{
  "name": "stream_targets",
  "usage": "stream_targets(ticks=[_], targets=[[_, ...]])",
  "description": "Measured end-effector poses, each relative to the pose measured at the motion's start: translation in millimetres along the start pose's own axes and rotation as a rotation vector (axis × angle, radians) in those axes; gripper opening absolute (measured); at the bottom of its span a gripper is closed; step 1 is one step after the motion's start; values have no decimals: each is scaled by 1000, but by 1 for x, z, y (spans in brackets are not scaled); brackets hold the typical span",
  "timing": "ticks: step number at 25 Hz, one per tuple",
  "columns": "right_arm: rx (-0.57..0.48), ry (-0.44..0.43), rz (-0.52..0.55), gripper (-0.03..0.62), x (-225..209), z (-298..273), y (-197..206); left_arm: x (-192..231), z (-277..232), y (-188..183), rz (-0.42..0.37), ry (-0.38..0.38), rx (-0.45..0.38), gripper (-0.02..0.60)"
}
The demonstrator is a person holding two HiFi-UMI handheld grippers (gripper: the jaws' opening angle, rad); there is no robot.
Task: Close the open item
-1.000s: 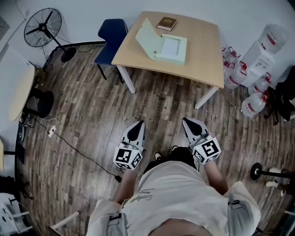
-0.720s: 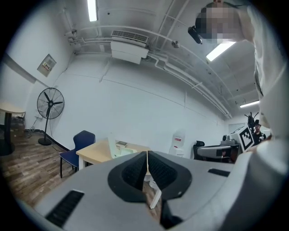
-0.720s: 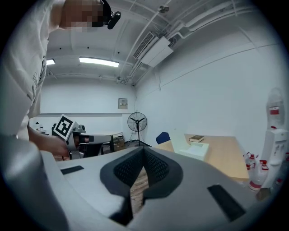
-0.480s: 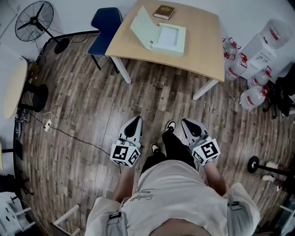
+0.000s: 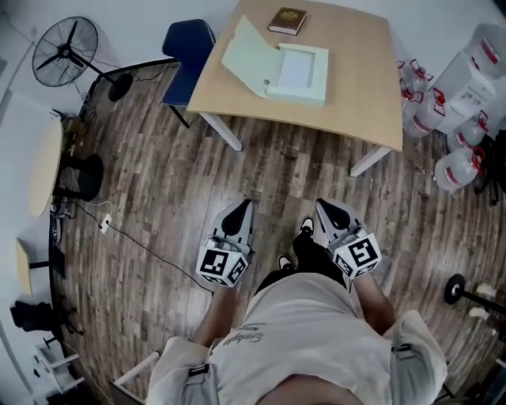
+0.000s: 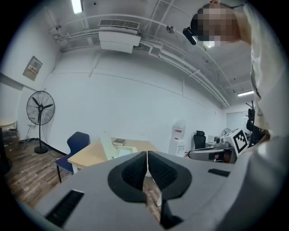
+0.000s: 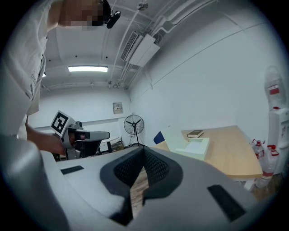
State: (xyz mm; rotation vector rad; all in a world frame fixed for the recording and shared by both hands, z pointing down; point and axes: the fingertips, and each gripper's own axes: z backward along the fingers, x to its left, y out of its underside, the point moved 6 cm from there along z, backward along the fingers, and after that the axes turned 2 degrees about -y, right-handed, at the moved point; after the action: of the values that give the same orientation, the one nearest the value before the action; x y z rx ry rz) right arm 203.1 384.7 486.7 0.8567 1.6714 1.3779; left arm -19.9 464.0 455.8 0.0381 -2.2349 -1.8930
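A pale green box file [image 5: 285, 70] lies open on the wooden table [image 5: 356, 79], its lid [image 5: 247, 57] raised to the left and white paper inside. It also shows far off as the box file [image 7: 192, 145] in the right gripper view and the box file [image 6: 121, 151] in the left gripper view. My left gripper [image 5: 241, 210] and right gripper [image 5: 326, 209] hang side by side over the floor, well short of the table. Both are shut with nothing between the jaws.
A brown book [image 5: 287, 20] lies at the table's far edge. A blue chair [image 5: 186, 47] stands left of the table, a standing fan [image 5: 65, 51] further left. Water bottles and a dispenser [image 5: 466, 87] crowd the right. A cable [image 5: 150, 265] runs across the wooden floor.
The view has shifted as the person walks toward the table; a foot has stepped forward between the grippers. Both grippers stay shut and side by side.
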Motion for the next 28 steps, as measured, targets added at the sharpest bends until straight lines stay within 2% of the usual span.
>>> stream_targets(ticks=[5, 10, 14, 19, 24, 28], targets=[[-31, 25, -35, -11, -52, -22, -3, 1, -56, -20, -23, 53, -12, 17], [-36, 3, -13, -11, -96, -56, -18, 18, -96, -39, -26, 21, -43, 17], [-17, -59, 3, -11, -105, -79, -23, 27, -106, -36, -16, -30, -57, 17], [48, -88, 16, -11, -117, -107, -16, 48, -120, -17, 57, -70, -1, 17], [109, -102, -18, -11, -128, -149, -6, 81, -141, -14, 76, -74, 11, 17], [96, -81, 16, -11, -131, -196, -25, 127, -167, -14, 115, -51, 14, 17]])
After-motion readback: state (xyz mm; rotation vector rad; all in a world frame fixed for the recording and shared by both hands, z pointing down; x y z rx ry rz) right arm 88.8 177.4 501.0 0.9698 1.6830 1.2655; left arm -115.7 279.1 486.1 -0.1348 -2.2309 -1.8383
